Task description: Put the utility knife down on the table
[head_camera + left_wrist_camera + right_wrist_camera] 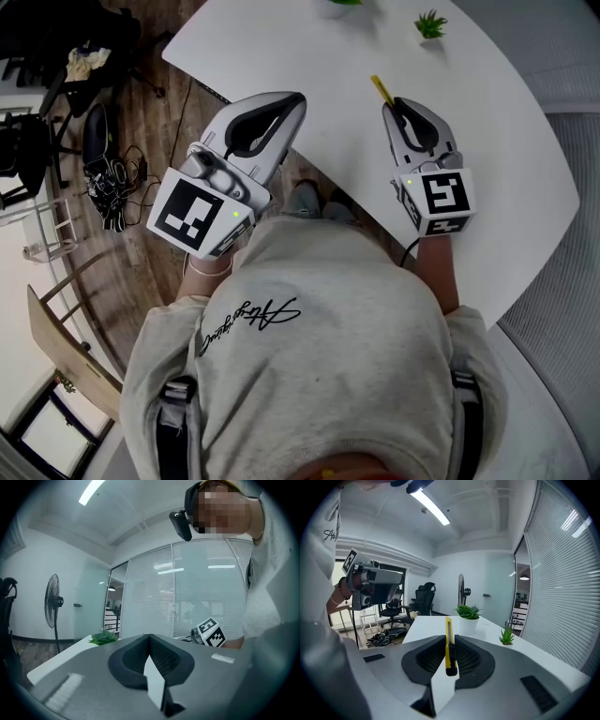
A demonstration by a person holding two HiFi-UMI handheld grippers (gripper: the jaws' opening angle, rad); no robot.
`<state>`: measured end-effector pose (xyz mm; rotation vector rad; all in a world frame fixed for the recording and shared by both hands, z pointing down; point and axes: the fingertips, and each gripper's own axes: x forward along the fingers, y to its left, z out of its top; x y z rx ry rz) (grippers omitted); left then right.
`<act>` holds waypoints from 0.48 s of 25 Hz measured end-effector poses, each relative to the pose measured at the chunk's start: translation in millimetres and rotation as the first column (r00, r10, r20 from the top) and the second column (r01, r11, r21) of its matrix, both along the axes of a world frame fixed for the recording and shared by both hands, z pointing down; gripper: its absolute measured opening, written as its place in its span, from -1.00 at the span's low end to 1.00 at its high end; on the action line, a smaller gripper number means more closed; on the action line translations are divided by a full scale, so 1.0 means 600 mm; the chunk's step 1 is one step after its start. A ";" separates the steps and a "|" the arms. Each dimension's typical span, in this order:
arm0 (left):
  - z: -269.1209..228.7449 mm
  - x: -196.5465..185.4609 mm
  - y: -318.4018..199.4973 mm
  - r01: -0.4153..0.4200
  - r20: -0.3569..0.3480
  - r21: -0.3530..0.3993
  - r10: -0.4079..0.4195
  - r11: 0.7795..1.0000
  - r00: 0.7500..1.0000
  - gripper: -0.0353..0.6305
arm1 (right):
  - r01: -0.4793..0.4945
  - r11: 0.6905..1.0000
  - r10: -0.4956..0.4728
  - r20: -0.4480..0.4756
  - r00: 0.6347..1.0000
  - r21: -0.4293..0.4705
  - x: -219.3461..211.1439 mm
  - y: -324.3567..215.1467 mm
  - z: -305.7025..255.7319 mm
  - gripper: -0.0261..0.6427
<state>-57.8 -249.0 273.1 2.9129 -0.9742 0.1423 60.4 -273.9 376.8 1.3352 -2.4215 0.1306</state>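
Utility knife (449, 644), yellow with a black end, stands pinched between the right gripper's (396, 105) pads over the white table (309, 56). The head view shows only its yellow tip. The left gripper (149, 638) has its jaws pressed together on nothing, which its own view alone shows.

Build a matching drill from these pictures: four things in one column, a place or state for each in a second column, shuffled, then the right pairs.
Things
1. utility knife
2. left gripper
3. small plant
4. fan

Places and states
A. stands on the white table
B. yellow, clamped between the right gripper's jaws
C. stands upright beyond the table, near the wall
D. jaws together, nothing between them

Pairs: 1-B, 2-D, 3-A, 4-C
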 end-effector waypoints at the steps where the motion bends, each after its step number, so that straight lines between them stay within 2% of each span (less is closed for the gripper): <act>1: 0.000 0.000 0.000 0.002 0.001 -0.001 -0.002 1.000 1.000 -0.90 | 0.000 1.000 0.000 -0.006 1.000 -0.008 0.000 -0.001 0.006 -0.74; 12: 0.003 -0.004 -0.001 0.011 0.000 -0.001 -0.011 1.000 1.000 -0.90 | 0.001 0.996 -0.005 -0.046 0.999 -0.084 -0.001 -0.011 0.064 -0.74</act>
